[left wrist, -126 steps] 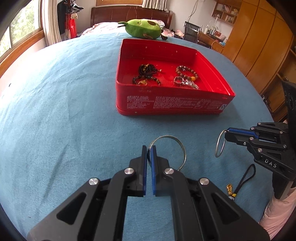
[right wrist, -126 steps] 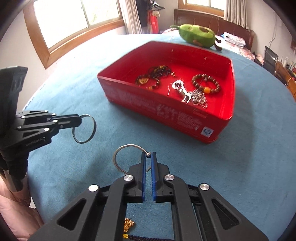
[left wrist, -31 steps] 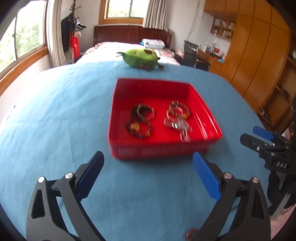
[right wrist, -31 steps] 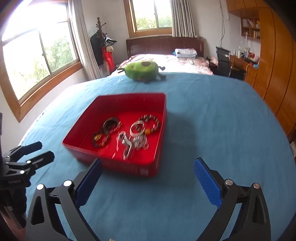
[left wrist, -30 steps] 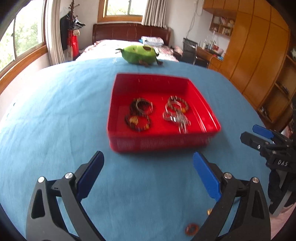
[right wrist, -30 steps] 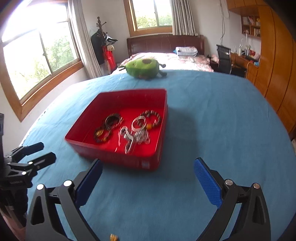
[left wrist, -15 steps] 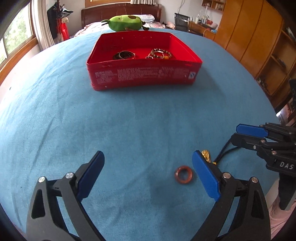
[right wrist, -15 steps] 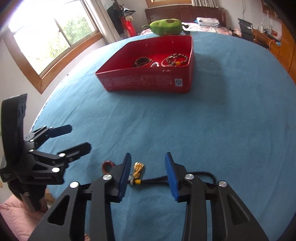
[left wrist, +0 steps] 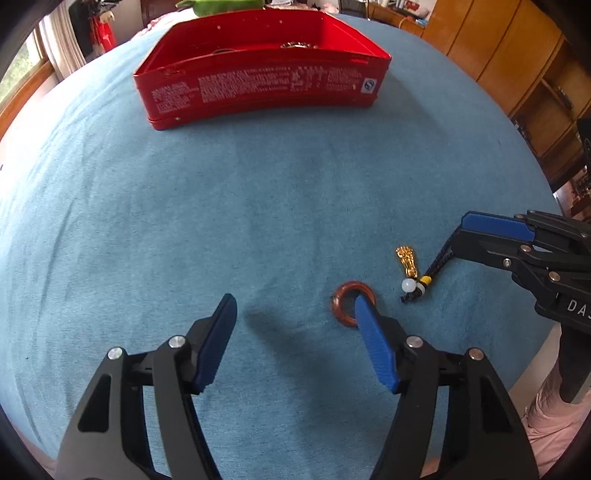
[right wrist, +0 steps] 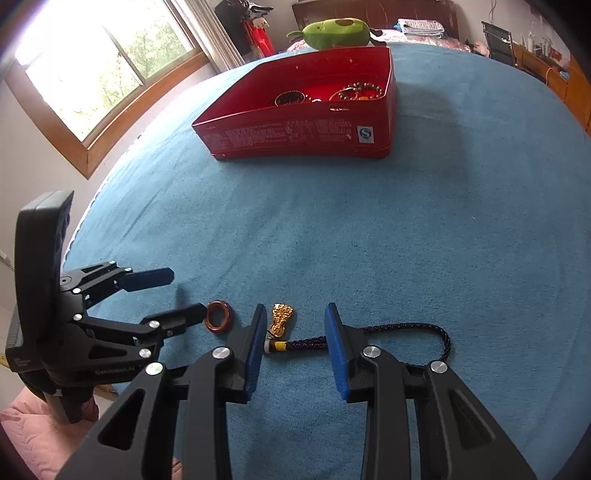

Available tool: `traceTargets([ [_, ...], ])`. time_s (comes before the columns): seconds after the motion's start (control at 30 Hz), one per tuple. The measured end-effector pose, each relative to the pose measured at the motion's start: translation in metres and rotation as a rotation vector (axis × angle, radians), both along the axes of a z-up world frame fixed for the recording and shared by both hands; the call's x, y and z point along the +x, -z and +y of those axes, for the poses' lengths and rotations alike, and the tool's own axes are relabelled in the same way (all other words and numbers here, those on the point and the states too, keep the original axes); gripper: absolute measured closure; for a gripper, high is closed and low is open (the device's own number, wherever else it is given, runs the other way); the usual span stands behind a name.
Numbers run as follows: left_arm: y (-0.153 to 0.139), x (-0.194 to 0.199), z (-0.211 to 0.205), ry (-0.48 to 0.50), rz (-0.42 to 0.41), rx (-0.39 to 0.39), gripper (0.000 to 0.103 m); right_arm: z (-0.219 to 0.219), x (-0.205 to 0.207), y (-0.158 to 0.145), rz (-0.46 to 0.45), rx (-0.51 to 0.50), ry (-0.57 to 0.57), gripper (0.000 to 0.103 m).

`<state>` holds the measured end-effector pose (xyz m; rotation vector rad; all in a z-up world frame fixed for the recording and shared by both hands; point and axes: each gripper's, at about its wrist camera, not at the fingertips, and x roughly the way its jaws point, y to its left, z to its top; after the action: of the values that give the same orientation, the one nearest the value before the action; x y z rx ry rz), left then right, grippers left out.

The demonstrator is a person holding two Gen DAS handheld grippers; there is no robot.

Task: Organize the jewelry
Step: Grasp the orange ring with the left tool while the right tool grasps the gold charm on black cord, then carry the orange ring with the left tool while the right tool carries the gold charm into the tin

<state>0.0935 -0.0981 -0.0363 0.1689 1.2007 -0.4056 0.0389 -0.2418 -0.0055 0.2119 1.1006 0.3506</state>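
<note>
A small brown ring (left wrist: 346, 303) lies on the blue cloth; it also shows in the right wrist view (right wrist: 218, 316). My left gripper (left wrist: 295, 306) is open low over the cloth, its right fingertip touching the ring. Next to the ring lies a gold charm (left wrist: 406, 261) on a dark braided cord (right wrist: 399, 328). My right gripper (right wrist: 295, 314) is open, its jaws either side of the charm (right wrist: 281, 318) and cord. The red tin (left wrist: 258, 85) farther back holds several bracelets (right wrist: 360, 90).
A green plush toy (right wrist: 334, 32) lies behind the tin (right wrist: 295, 136). The blue cloth (left wrist: 184, 221) covers a round-looking table. A window is at the left, wooden cabinets at the right.
Both grippers moved down and forward toward the cloth. The left jaws narrowed, with the right fingertip now at the ring. The right gripper now straddles the charm and cord.
</note>
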Motion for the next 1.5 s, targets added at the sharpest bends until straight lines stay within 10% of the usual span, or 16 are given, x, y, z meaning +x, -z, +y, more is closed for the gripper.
traceTargets([
  [0.3, 0.013, 0.013, -0.018, 0.003, 0.013, 0.038, 0.044, 0.008, 0.006, 0.008, 0.03, -0.008, -0.027, 0.071],
  [0.63, 0.009, 0.019, -0.007, 0.005, 0.008, 0.005, 0.092, 0.026, 0.01, 0.021, 0.076, -0.032, -0.07, 0.071],
  [1.1, 0.01, 0.018, 0.005, 0.014, 0.006, -0.032, 0.095, 0.044, 0.016, 0.03, 0.065, -0.143, -0.08, 0.088],
  [1.5, -0.006, 0.017, 0.023, 0.006, -0.028, -0.083, 0.097, 0.019, 0.004, -0.014, -0.063, -0.025, -0.055, 0.089],
])
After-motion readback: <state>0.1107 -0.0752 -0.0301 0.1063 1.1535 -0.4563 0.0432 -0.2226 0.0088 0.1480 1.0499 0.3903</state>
